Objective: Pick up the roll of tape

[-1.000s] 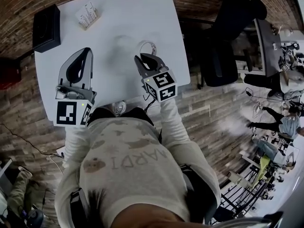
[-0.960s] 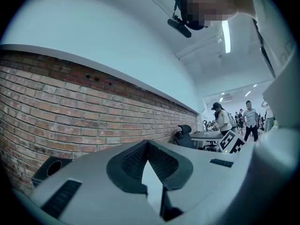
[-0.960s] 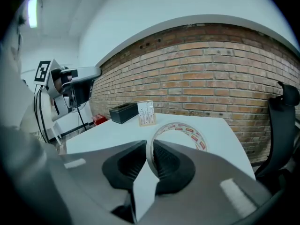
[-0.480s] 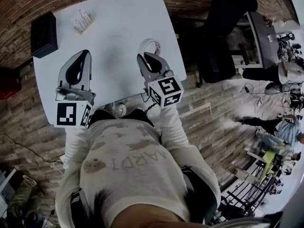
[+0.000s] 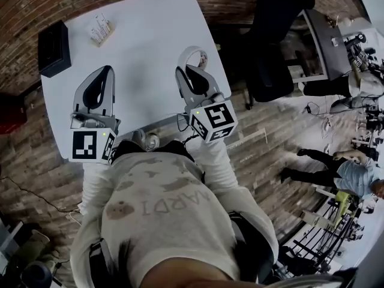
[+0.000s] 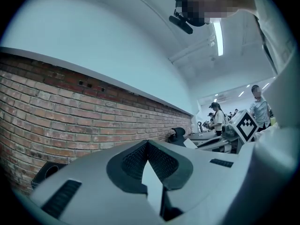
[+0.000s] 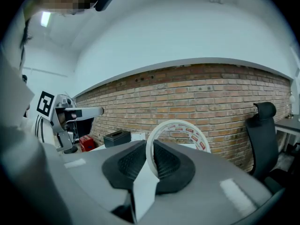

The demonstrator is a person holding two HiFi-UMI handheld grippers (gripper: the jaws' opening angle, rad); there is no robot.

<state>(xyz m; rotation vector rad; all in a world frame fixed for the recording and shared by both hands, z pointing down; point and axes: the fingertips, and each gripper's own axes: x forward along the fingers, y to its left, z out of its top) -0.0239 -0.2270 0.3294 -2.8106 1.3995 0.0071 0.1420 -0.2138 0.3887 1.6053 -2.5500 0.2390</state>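
Tape roll (image 7: 180,123) is sitting pinched in the right gripper (image 7: 149,150). The two dark pads are pressing on its near wall, one from inside the ring and one from outside. The white ring is standing on edge and sticking out ahead of the tips and up from them. Red print is showing on its inner side, at the far part. The lower part of the ring is hiding behind the jaws. In the head view the tape roll (image 5: 191,57) is projecting just beyond the tips of the right gripper (image 5: 189,72), over the near-right part of the white table (image 5: 150,23). The marker cube (image 5: 214,120) is sitting at this gripper's rear end, close to the person's body.

The left gripper (image 6: 148,144) is carrying nothing. Its pads are pressing together at the tips, w/ only the brick wall (image 6: 70,107) ahead. In the head view the left gripper (image 5: 102,71) is hovering beside the right one, approx. parallel and well apart from it.

Far ahead of the left gripper's tips, at the table's back corner, a black box (image 5: 54,41) is lying, w/ a small white holder (image 5: 101,30) standing to the right of it. An office chair (image 7: 265,130) is standing ahead-right of the right gripper.
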